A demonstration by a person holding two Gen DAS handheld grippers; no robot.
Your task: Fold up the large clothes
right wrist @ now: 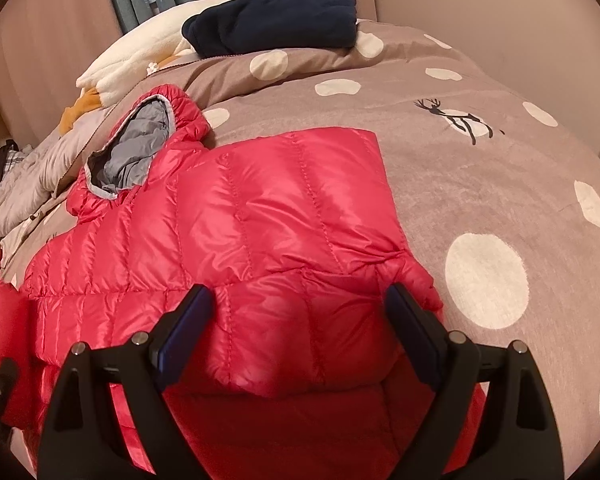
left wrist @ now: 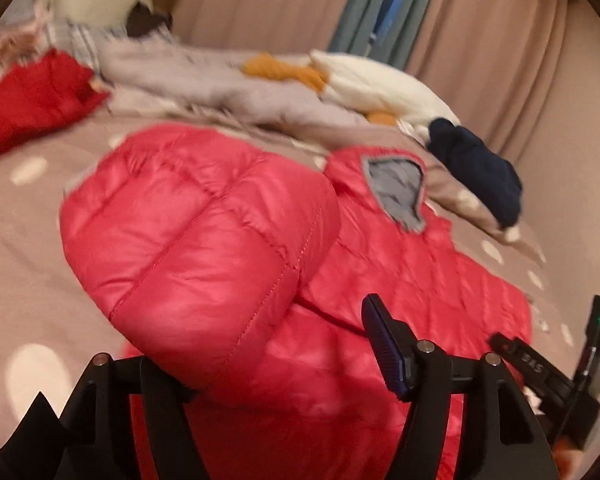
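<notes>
A red quilted down jacket [left wrist: 400, 280] lies flat on the bed, its grey-lined hood [left wrist: 396, 188] toward the pillows. One puffy sleeve [left wrist: 204, 240] is folded over its body. My left gripper [left wrist: 268, 344] is open just over the sleeve's end. Its right pad [left wrist: 384, 348] stands clear of the fabric, and the left finger is hidden behind the sleeve. In the right wrist view the jacket [right wrist: 260, 220] has its other side folded in. My right gripper [right wrist: 300, 320] is wide open and straddles that folded edge.
The bed has a brown cover with white dots [right wrist: 480, 184]. A navy garment [right wrist: 276, 16] lies on the pillow. A white plush toy [left wrist: 372, 80], a grey quilt [left wrist: 204, 76] and a red garment [left wrist: 36, 96] lie at the far side. Curtains hang behind.
</notes>
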